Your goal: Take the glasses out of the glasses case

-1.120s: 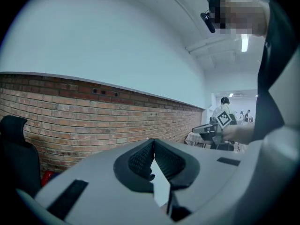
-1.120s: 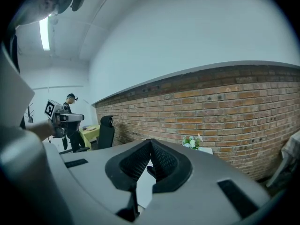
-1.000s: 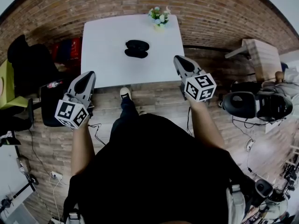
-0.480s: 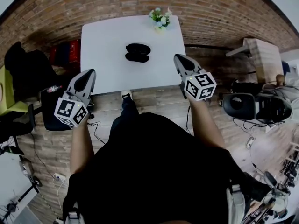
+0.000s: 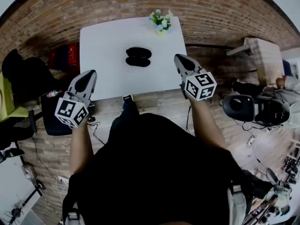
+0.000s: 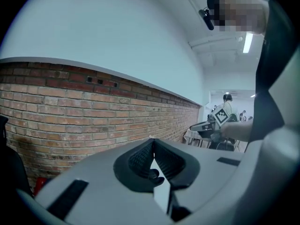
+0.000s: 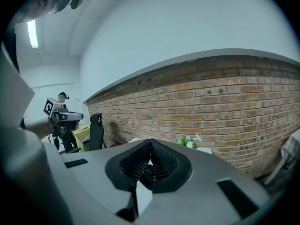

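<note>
A brick wall (image 5: 211,13) backs a white table (image 5: 103,60). The left gripper (image 5: 89,74) and right gripper (image 5: 179,59) hang near the table's front corners, each with its fingers pressed together on nothing. Ahead of the fingertips, between the two and well apart from either, lies the black glasses case (image 5: 138,56) (two dark lobes; its contents are too small to tell). Farther ahead stand flowers (image 5: 160,20).

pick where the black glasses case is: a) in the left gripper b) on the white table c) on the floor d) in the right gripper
b: the glasses case lies on the white table, while the left gripper and right gripper are shut and empty.
</note>
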Tool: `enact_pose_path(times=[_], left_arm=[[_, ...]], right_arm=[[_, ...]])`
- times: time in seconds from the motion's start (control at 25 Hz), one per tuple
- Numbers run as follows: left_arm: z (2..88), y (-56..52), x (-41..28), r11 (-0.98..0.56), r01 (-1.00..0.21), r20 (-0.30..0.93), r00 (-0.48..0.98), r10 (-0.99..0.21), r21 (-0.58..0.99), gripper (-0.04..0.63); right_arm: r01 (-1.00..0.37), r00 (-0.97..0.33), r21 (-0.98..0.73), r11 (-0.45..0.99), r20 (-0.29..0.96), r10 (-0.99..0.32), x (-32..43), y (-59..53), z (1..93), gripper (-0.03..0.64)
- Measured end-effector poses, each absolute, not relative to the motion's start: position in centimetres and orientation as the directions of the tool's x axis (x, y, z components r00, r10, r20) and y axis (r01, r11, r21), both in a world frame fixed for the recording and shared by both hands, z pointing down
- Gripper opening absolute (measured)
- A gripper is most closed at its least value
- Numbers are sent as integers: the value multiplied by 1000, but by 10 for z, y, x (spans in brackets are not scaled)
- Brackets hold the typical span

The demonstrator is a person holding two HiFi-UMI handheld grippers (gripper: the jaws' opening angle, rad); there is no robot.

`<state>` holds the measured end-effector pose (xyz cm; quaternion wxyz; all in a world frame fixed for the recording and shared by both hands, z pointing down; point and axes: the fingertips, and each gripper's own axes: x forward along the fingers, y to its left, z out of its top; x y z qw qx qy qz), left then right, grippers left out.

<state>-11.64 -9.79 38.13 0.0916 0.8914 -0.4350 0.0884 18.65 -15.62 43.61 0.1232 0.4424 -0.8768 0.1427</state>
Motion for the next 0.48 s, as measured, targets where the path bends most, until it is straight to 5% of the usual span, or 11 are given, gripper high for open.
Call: enact_pose_path(times=[0.48], left_arm=[[393, -144, -128, -618, -781, 272, 617, -739, 91, 11]], right_arm=[[-815, -574, -172, 553, 365, -733, 169, -197, 456, 15]])
